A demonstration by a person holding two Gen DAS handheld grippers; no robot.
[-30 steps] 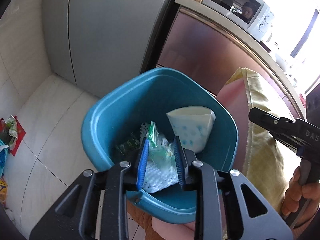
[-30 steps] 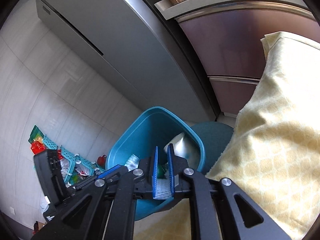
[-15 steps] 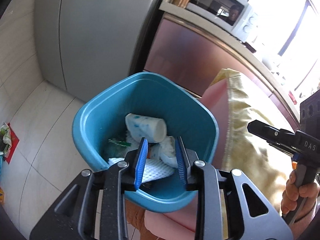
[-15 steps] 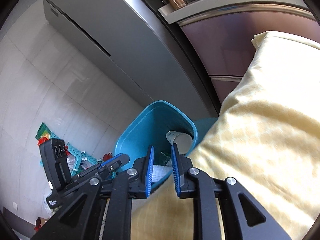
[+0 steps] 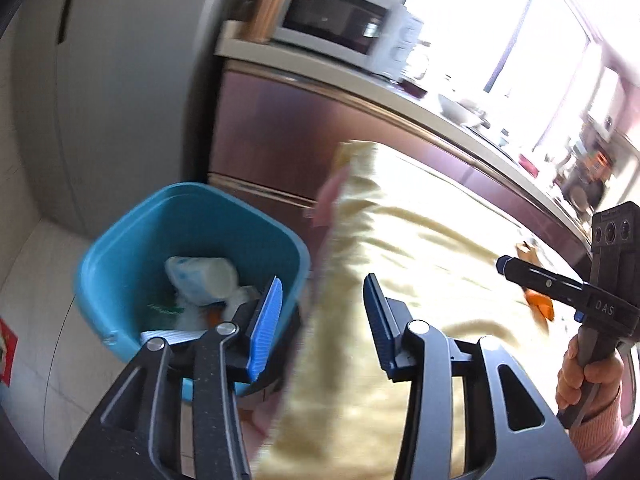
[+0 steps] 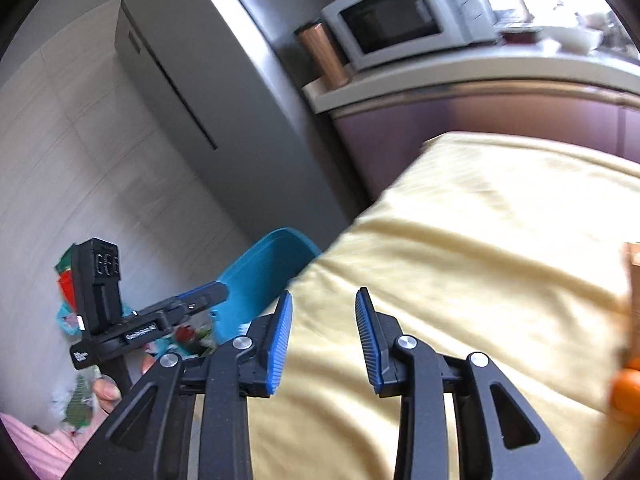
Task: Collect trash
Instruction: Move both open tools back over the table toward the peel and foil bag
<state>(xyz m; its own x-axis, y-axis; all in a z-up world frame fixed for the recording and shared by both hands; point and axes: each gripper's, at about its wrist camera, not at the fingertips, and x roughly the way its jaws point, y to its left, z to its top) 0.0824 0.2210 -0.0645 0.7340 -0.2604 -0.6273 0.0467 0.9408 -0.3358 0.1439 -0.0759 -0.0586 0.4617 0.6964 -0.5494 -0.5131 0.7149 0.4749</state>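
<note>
A blue trash bin (image 5: 120, 240) stands on the floor beside the table; it also shows in the right wrist view (image 6: 264, 268). In it lie a white paper cup with blue dots (image 5: 200, 276), a green wrapper and white tissue. My left gripper (image 5: 320, 320) is open and empty, above the bin's right rim and the table edge. My right gripper (image 6: 324, 332) is open and empty over the yellow tablecloth (image 6: 460, 280). An orange scrap (image 5: 540, 304) lies on the cloth at the far right, also at the right edge of the right wrist view (image 6: 628, 392).
A grey fridge (image 5: 120, 80) and a brown cabinet with a microwave (image 5: 336, 28) stand behind the bin. Colourful packets (image 6: 68, 280) lie on the tiled floor at left. A brown box edge (image 6: 634, 268) sits on the cloth at right.
Both grippers have opened wide and pulled back from the bin toward the table. The wrapper and tissue that were between the left fingers now lie in the bin.
</note>
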